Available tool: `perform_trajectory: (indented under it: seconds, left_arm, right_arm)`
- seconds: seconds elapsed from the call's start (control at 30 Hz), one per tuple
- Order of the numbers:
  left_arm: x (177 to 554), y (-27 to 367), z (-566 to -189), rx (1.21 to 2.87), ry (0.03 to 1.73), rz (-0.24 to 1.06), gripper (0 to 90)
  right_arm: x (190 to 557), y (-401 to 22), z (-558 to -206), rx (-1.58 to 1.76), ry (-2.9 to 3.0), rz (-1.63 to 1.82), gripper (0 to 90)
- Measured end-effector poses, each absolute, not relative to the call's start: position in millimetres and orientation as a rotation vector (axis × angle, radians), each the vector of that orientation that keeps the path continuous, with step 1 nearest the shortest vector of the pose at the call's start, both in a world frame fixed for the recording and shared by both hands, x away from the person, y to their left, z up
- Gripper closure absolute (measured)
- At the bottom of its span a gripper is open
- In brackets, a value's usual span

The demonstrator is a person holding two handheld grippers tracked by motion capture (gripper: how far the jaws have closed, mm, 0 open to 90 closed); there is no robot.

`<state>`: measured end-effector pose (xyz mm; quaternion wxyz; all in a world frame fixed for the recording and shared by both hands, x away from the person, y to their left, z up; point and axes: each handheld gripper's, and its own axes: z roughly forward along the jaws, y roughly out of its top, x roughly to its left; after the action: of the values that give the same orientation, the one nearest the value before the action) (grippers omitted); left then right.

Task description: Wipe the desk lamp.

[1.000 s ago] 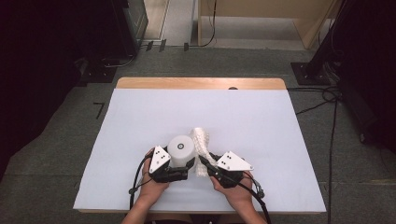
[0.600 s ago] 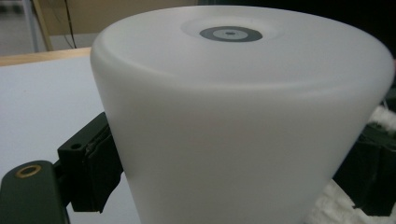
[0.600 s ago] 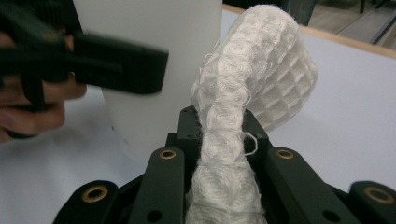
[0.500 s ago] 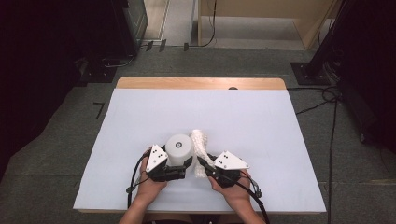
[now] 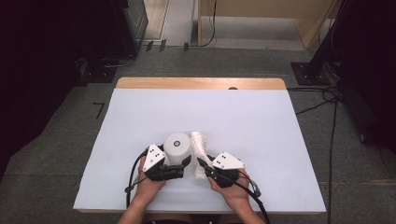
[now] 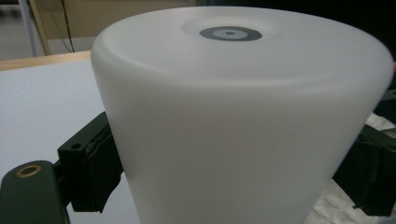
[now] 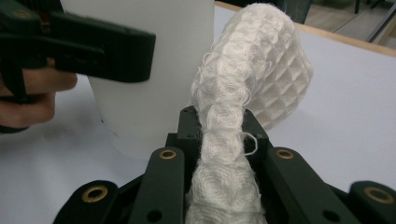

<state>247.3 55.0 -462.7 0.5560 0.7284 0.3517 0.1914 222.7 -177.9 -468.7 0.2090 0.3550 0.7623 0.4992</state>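
A white plastic cup (image 5: pixel 176 145) stands upside down near the table's front edge, a grey ring on its upturned base (image 6: pixel 229 33). My left gripper (image 5: pixel 173 171) is shut on the cup (image 6: pixel 243 140), one black pad (image 6: pixel 95 170) pressed to each side of its wall. My right gripper (image 5: pixel 201 165) is shut on a rolled white waffle-weave cloth (image 5: pixel 198 145). The cloth (image 7: pixel 254 70) rises from between the jaws of my right gripper (image 7: pixel 223 154) and leans beside the cup (image 7: pixel 149 93); I cannot tell if they touch.
The table (image 5: pixel 261 130) has a white cover, with a wooden strip (image 5: pixel 196 83) along its far edge. Dark equipment and cables (image 5: pixel 327 93) stand on the grey floor around it. A person's hand (image 7: pixel 32 100) holds the left gripper's handle.
My right gripper has shifted slightly with the cloth beside the cup. The left gripper and the cup have kept their place.
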Motion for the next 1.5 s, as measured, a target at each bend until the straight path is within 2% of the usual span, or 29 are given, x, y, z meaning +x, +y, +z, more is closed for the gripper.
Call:
perform_trajectory:
  seconds: [0.33, 0.6, 0.87, 1.03, 1.13, 1.27, 1.33, 1.5]
  left_arm:
    - [246, 49, -467, 1.748, 0.819, 0.467, 8.7]
    - [248, 52, -468, 1.74, 0.825, 0.483, 8.7]
    - [250, 52, -478, 1.793, 0.809, 0.587, 8.6]
    - [250, 52, -481, 1.801, 0.809, 0.59, 8.4]
    - [249, 53, -480, 1.775, 0.828, 0.578, 7.4]
    - [246, 50, -476, 1.749, 0.879, 0.552, 0.0]
    - [244, 46, -476, 1.751, 0.933, 0.554, 0.0]
    - [240, 31, -480, 1.778, 1.037, 0.667, 0.0]
  right_arm:
    - [213, -185, -445, 0.889, 2.0, 1.495, 75.8]
    - [228, -181, -474, 0.981, 2.151, 1.349, 75.8]
    - [230, -193, -467, 1.016, 2.082, 1.371, 75.7]
    - [231, -197, -468, 1.035, 2.072, 1.367, 75.7]
    - [231, -197, -468, 1.033, 2.073, 1.367, 75.7]
    - [232, -198, -468, 1.036, 2.071, 1.364, 75.7]
    - [232, -198, -469, 1.042, 2.068, 1.36, 75.7]
    - [231, -197, -469, 1.042, 2.068, 1.359, 75.7]
